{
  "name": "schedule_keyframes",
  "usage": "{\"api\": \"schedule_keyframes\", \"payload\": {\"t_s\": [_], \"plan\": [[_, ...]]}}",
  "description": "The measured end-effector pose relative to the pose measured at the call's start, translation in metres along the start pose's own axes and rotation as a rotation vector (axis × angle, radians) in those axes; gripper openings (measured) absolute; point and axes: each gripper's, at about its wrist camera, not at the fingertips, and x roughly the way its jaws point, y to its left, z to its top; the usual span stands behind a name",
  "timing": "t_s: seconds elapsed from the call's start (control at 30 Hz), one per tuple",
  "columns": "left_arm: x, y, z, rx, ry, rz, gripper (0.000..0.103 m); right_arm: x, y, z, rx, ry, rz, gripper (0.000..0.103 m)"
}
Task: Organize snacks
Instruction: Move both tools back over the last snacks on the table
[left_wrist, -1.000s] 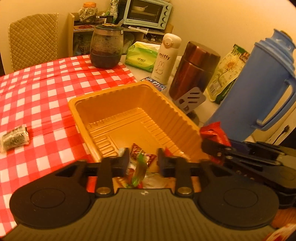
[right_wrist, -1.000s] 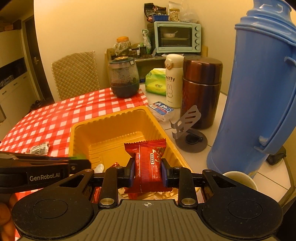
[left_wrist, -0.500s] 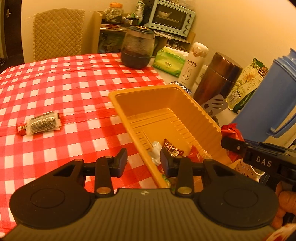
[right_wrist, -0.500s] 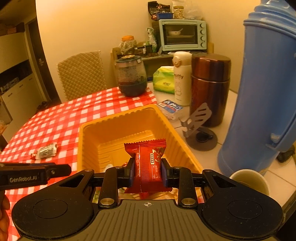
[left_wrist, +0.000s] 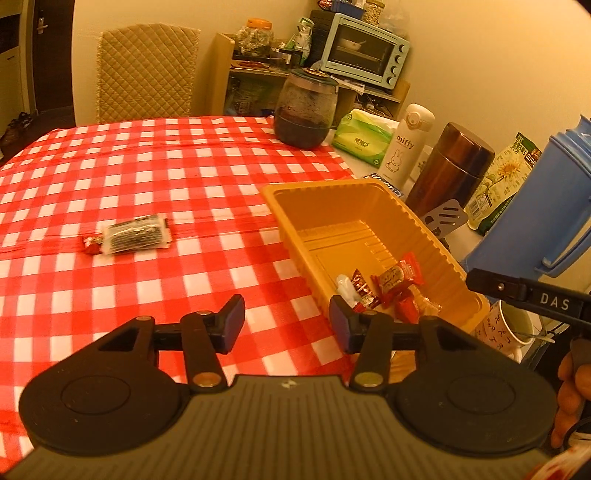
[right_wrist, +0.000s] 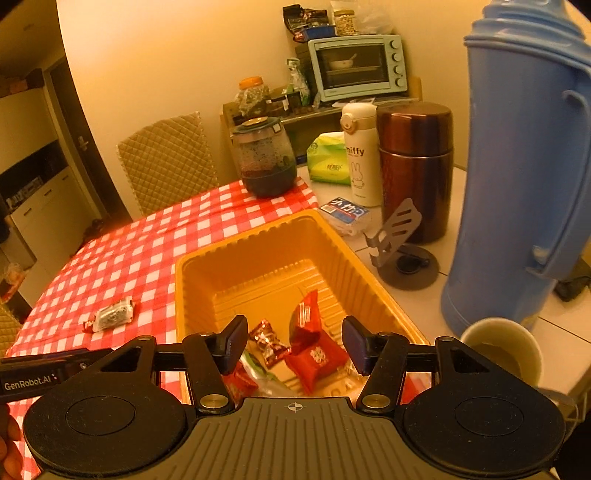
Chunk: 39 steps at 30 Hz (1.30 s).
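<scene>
Right gripper (right_wrist: 294, 341) jaws have just been opening and are spread with nothing gripped, red snack packet (right_wrist: 308, 347) seen loose between them among other wrappers in the yellow tray (right_wrist: 258, 266); left gripper (left_wrist: 286, 323) likewise opened empty over the checked tablecloth (left_wrist: 147, 166), grey snack packet (left_wrist: 135, 233) left lying there

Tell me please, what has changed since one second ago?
The right tool opened its jaws and let go the red snack packet, which now lies in the yellow tray. The left tool, jaws opening and empty, swung from the tray toward the wrapped snack on the checked cloth. That snack and tray stayed.
</scene>
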Motion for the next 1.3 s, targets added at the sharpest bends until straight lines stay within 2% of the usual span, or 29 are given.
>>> {"api": "schedule_keyframes", "payload": {"t_s": [0.67,0.97,1.3], "plan": [[-0.087,0.044,-0.031,-0.008,-0.059,0.088,0.066,-0.053,0.082,-0.028,-0.111,-0.004,0.061,0.061],[-0.109,0.077,-0.036,-0.041,-0.081,0.134,0.069,-0.053,0.114,-0.031,-0.171,0.002,0.094,0.061],[-0.111,0.113,-0.038,-0.030,-0.067,0.189,0.070,-0.035,0.147,-0.031,-0.250,0.018,0.130,0.061]]}}
